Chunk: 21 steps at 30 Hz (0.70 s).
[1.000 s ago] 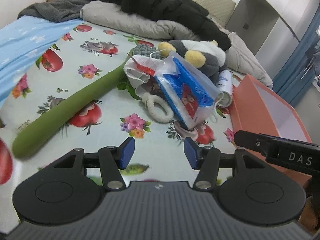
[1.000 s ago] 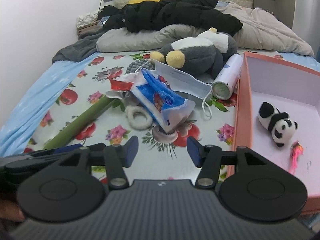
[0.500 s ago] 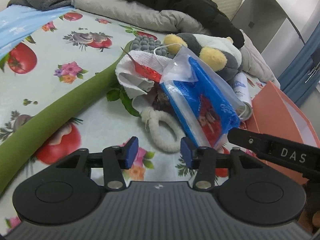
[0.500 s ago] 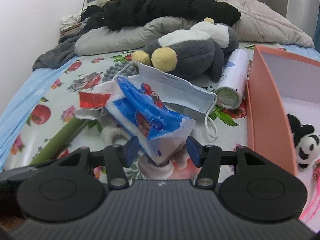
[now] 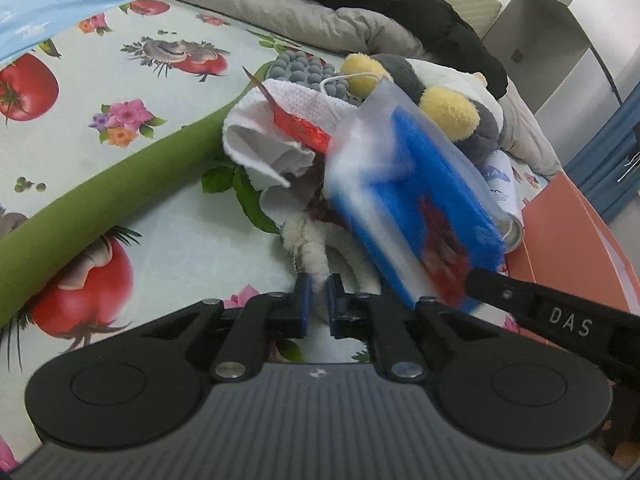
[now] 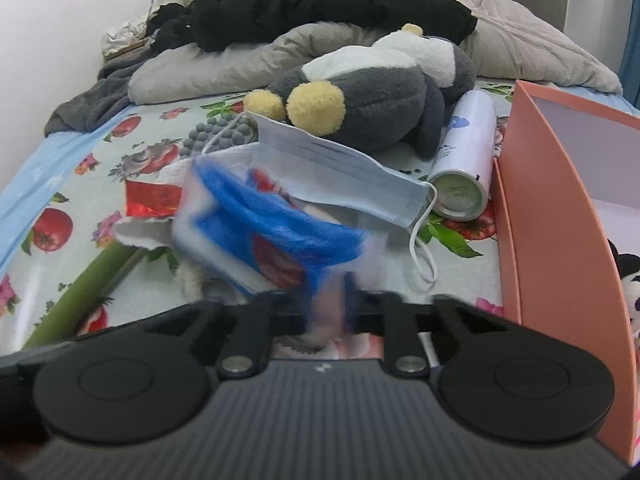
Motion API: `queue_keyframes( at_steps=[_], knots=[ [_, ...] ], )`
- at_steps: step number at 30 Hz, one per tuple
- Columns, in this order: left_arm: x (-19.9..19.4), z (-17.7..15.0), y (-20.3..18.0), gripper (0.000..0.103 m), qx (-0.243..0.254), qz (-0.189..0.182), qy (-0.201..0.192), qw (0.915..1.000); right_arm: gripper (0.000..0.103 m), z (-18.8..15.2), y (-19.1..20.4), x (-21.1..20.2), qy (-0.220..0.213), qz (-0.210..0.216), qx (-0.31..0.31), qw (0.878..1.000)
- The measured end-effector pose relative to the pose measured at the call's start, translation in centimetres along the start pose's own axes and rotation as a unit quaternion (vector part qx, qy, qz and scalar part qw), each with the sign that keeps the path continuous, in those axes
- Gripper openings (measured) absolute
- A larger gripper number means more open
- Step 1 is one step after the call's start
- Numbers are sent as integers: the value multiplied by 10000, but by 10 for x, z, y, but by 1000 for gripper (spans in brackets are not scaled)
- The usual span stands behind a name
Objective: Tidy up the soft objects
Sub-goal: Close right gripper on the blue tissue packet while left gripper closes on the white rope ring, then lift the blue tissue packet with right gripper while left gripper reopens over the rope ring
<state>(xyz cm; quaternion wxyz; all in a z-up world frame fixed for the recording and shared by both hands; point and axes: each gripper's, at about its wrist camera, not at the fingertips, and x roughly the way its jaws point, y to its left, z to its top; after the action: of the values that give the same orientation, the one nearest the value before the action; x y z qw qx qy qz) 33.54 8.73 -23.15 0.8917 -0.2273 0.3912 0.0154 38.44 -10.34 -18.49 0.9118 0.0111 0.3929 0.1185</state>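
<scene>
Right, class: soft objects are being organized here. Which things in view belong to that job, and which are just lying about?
Belong to the job: white fluffy ring, between the closing jaws of the left gripper; blue tissue packet, pinched by the right gripper; penguin plush; panda plush; orange box.
Just lying about: spray can; red wrapper; black coat; grey pillow.

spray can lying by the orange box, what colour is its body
White with a pale blue mark, on the spray can; clearest in the right wrist view.
</scene>
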Motion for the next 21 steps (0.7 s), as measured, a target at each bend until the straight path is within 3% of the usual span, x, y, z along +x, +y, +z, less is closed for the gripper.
queue_keyframes(
  at_steps=[11, 21],
  knots=[
    [-46, -16, -5, 8, 229, 108, -152, 9996, 6, -9, 3, -43, -234, -83, -233, 9994],
    [-110, -60, 15, 7, 168, 221, -104, 9996, 4, -38, 10, -90, -269, -122, -400, 9988]
  ],
)
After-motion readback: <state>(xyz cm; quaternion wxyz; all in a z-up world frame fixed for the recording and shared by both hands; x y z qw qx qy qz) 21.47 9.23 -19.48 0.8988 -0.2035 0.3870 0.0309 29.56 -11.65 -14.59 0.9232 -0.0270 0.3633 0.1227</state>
